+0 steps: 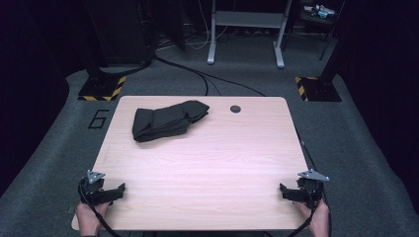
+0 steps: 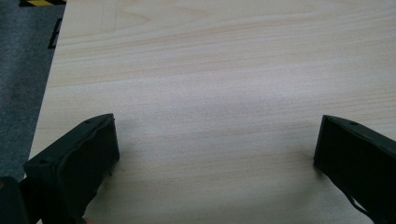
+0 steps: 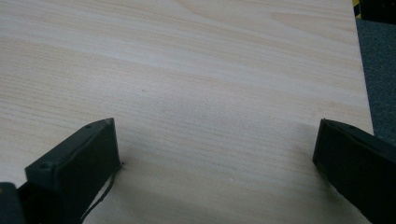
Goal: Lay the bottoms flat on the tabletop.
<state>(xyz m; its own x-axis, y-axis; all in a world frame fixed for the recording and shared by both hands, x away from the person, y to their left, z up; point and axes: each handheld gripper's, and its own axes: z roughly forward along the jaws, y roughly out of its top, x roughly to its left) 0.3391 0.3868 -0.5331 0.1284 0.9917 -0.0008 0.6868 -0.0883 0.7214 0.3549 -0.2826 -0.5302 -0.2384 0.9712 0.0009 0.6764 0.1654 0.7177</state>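
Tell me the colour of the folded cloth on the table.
Black. The folded cloth shows best in the high view, lying at the table's far left.

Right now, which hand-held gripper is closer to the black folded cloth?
The left hand-held gripper. The black folded cloth lies on the table's far left half; the right hand-held gripper rests at the near right corner.

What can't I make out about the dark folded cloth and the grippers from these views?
- Dark folded cloth, high view: too small and dark to tell what garment it is or how its layers lie.
- Left gripper and right gripper, high view: open jaws small and dark.
- Hands, high view: cut off by the bottom edge.
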